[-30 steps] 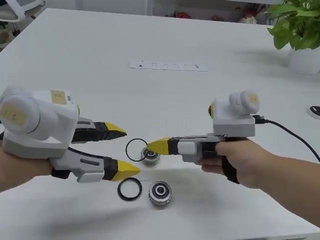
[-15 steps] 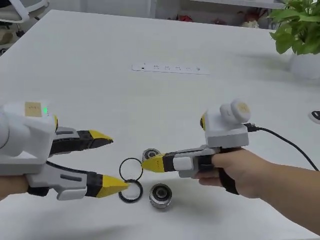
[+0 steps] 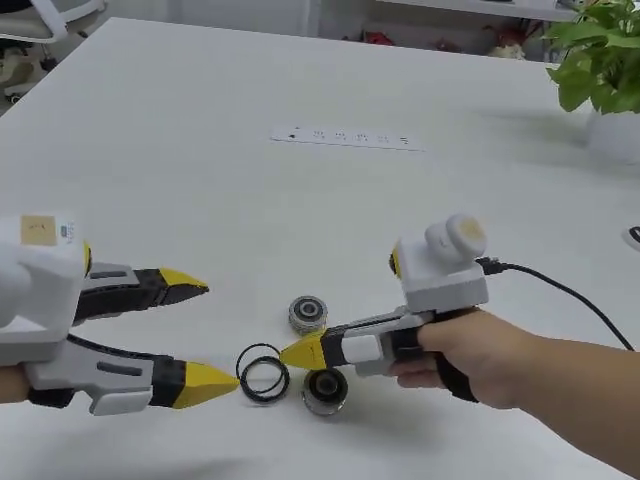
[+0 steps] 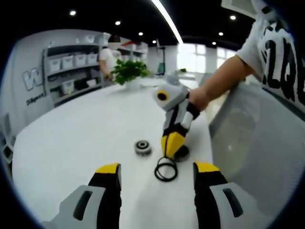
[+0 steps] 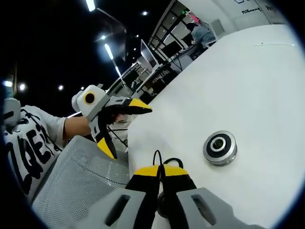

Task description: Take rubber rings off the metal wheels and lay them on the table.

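Yellow-tipped right tool (image 3: 296, 352): clamped on a thin rubber ring, low over the table (image 3: 200, 180).
Held ring (image 3: 260, 358): hanging from the tips, overlapping the loose ring (image 3: 265, 383) that lies flat.
Wheels: near wheel (image 3: 324, 390) under the tool body, far wheel (image 3: 308, 312) just beyond.
Left tool (image 3: 215, 333): jaws wide apart, holding nothing, near the rings.
Risk: snagging or rolling off on release, if let go tilted across the loose ring.

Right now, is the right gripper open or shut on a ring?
Shut. In the right gripper view the right gripper's yellow tips meet, with the thin black rubber ring pinched between them.
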Motion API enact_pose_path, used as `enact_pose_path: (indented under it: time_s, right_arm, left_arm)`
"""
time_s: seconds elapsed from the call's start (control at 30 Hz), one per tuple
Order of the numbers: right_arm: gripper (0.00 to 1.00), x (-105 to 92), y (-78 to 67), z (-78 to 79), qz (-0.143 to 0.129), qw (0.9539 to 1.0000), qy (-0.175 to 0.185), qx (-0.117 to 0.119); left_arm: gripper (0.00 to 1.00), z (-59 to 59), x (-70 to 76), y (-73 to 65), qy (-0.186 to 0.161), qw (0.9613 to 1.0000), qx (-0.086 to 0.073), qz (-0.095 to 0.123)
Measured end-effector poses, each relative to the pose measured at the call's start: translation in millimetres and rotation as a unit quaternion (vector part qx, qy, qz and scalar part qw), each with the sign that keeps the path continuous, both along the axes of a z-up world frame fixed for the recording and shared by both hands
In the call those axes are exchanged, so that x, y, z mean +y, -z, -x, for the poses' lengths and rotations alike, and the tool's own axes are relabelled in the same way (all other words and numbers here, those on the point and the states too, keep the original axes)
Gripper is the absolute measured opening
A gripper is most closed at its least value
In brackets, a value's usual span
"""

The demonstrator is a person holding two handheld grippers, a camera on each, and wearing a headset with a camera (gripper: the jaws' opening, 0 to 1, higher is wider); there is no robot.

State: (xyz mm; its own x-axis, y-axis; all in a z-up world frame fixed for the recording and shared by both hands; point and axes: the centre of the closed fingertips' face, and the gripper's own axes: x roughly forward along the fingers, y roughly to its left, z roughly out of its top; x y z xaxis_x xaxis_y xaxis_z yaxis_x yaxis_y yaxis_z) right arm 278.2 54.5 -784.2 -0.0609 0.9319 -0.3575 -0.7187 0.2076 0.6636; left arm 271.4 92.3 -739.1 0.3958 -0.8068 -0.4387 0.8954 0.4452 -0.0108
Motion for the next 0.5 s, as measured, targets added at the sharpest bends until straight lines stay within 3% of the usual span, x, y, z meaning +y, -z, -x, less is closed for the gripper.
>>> enact_pose_path:
  time_s: [0.5]
  right_arm:
    - [0.0,-2.8,10.3,-0.5,0.02,0.9998,0.004,0.001]
  left_arm:
    - [0.61,1.5,2.7,6.2,-0.002,1.0,0.008,-0.005]
